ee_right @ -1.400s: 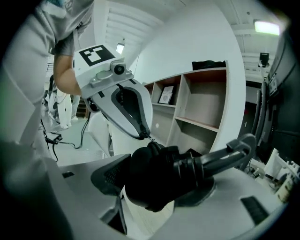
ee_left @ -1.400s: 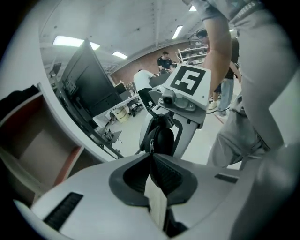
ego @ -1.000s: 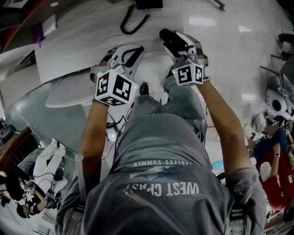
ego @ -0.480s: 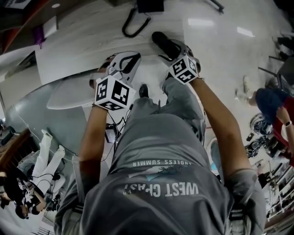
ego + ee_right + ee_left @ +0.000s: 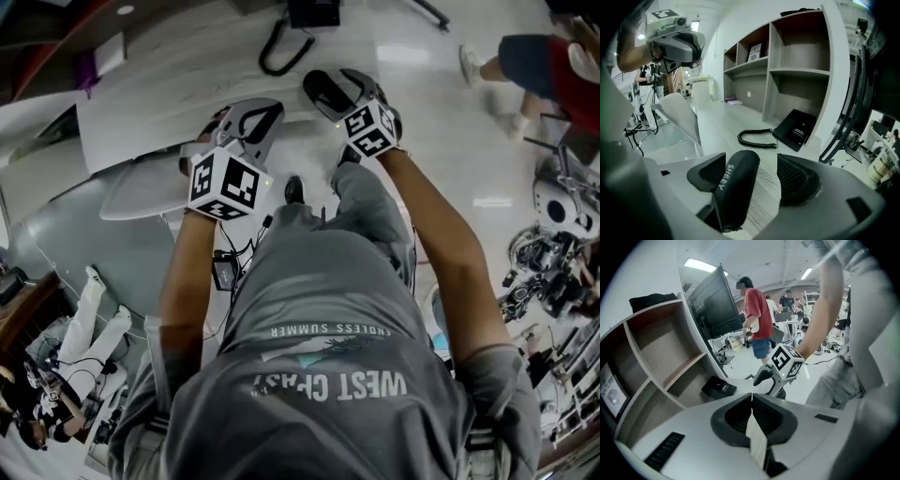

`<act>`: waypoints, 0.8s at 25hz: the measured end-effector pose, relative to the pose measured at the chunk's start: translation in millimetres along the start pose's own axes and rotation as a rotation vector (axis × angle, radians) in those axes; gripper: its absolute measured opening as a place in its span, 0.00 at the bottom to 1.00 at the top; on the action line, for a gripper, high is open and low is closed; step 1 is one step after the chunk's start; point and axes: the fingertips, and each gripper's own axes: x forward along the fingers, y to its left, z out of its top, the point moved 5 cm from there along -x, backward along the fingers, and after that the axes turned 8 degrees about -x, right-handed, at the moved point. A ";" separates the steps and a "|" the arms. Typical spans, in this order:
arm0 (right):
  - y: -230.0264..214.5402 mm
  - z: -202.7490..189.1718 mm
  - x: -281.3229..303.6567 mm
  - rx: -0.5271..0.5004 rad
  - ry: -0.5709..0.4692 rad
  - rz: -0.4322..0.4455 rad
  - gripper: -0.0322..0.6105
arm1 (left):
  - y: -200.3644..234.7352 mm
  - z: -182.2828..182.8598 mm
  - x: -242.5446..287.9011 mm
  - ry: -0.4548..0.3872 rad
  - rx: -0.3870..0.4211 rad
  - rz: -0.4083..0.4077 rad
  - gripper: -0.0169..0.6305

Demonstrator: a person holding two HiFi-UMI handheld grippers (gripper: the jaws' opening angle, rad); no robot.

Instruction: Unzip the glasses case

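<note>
Right gripper: jaws apart, just been closing. Dark glasses case sits between them, leaning on pad at view's left and clear of the other. Probably being steadied above worktop. Left gripper: jaws together, likely free for zip. Zip unseen; case's near end hidden in gripper throat.

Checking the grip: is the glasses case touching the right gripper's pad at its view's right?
Apart. The right gripper view shows the glasses case between the jaws, which have just been closing, with a strip of table between it and that pad.
</note>
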 end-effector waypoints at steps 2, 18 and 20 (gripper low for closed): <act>8.2 11.9 18.6 0.011 0.008 -0.007 0.59 | 18.2 -23.7 -7.5 -0.011 -0.014 0.001 0.03; 10.4 103.9 -78.5 0.208 -0.218 -0.194 0.36 | 42.6 -20.4 -70.5 -0.260 -0.188 -0.019 0.03; 11.7 131.3 -105.5 0.228 -0.280 -0.213 0.22 | 46.6 -12.8 -85.5 -0.318 -0.229 -0.028 0.03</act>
